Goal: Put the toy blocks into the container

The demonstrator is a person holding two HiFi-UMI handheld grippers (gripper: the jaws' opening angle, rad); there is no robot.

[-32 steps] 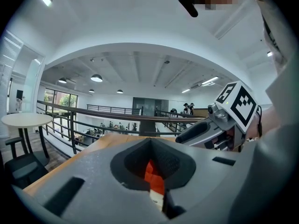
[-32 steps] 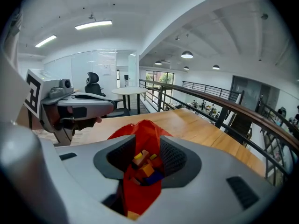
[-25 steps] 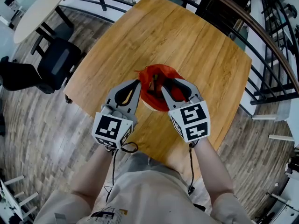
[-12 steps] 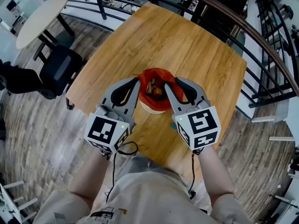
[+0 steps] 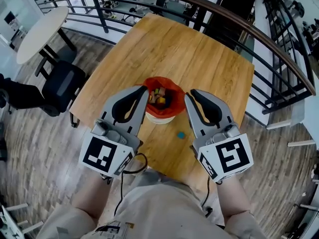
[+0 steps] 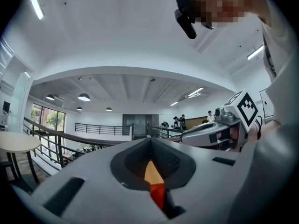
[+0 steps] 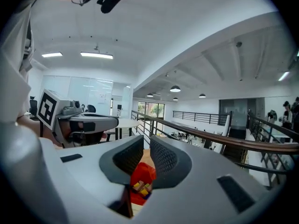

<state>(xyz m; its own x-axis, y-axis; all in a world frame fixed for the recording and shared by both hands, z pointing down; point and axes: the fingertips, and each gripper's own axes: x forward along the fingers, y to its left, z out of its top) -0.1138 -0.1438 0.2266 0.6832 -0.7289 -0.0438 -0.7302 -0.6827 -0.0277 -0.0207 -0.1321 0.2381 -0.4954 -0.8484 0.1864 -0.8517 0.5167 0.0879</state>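
Left gripper (image 5: 144, 91), right gripper (image 5: 188, 96) now higher, off container (image 5: 172, 108); left fingers (image 6: 93, 169) closed, right fingers (image 7: 187, 171) closing, slightly apart, empty.

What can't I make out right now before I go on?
Blocks in the container: head view, too small to count.
Blue thing on the table: head view, too small to identify.
Left gripper view: the left gripper itself covers everything but a sliver of table and red liner.
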